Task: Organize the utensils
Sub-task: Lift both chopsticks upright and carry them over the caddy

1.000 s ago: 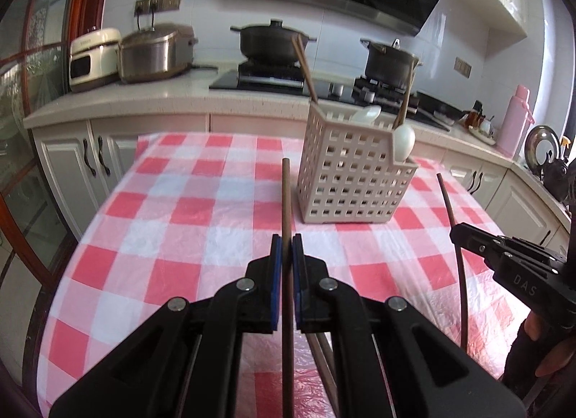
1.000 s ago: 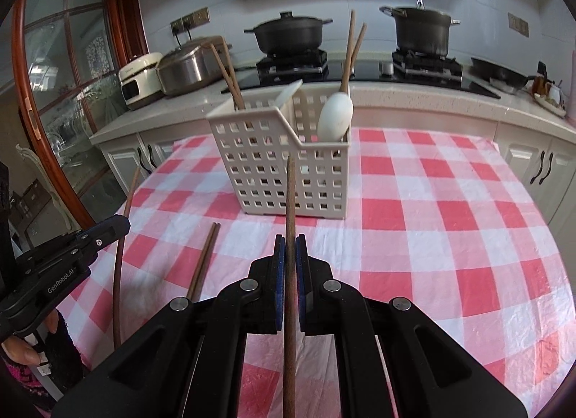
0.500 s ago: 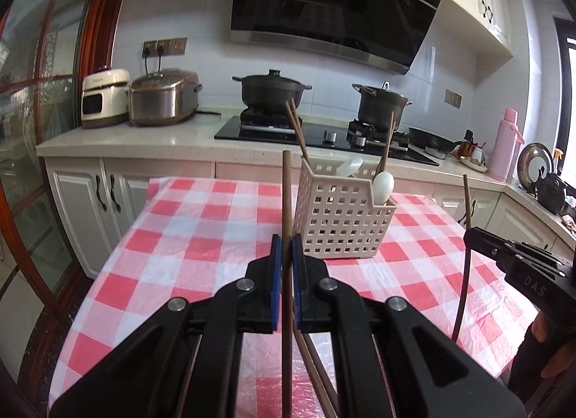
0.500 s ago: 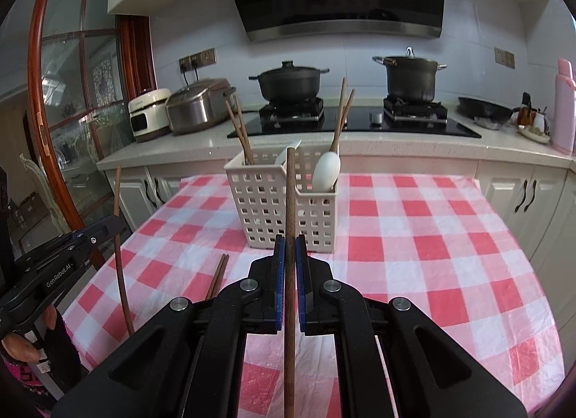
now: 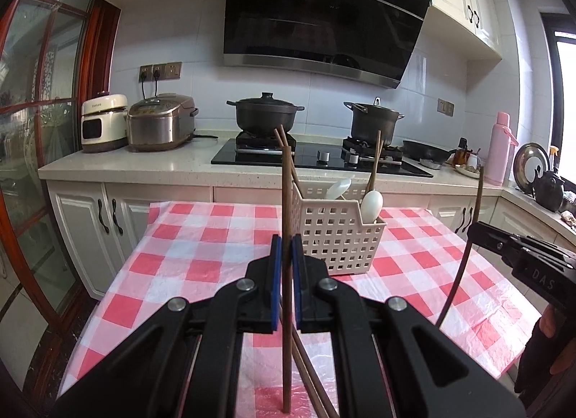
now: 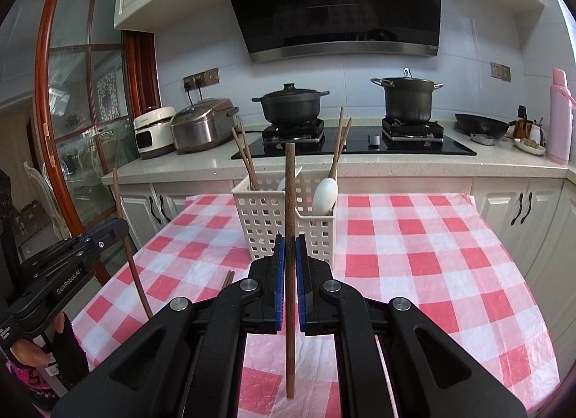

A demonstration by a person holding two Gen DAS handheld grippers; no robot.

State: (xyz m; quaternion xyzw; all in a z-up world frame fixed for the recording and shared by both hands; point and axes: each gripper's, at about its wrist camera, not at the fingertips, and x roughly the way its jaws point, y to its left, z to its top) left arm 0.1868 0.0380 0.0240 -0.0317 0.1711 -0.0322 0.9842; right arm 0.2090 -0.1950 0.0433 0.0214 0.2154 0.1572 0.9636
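Left gripper (image 5: 287,256): pressed together on a chopstick (image 5: 287,202), held upright.
Right gripper (image 6: 289,259): likewise pinched on its own chopstick (image 6: 289,202).
Change: both chopsticks are raised higher off the table (image 6: 414,238) than a second ago; the basket (image 5: 338,234) is now seen lower and farther.
Basket: far centre of the table, already holding chopsticks and spoons.
Left behind: a pair (image 5: 309,382) lies near, under the left gripper.
Meaning: the lift looks done; carrying to the basket is judged next.

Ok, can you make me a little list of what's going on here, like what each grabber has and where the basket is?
left gripper: shut on a brown chopstick, upright
right gripper: shut on another chopstick, upright
basket: white, on the checked tablecloth
in basket: chopsticks, white spoons
on cloth: two loose chopsticks
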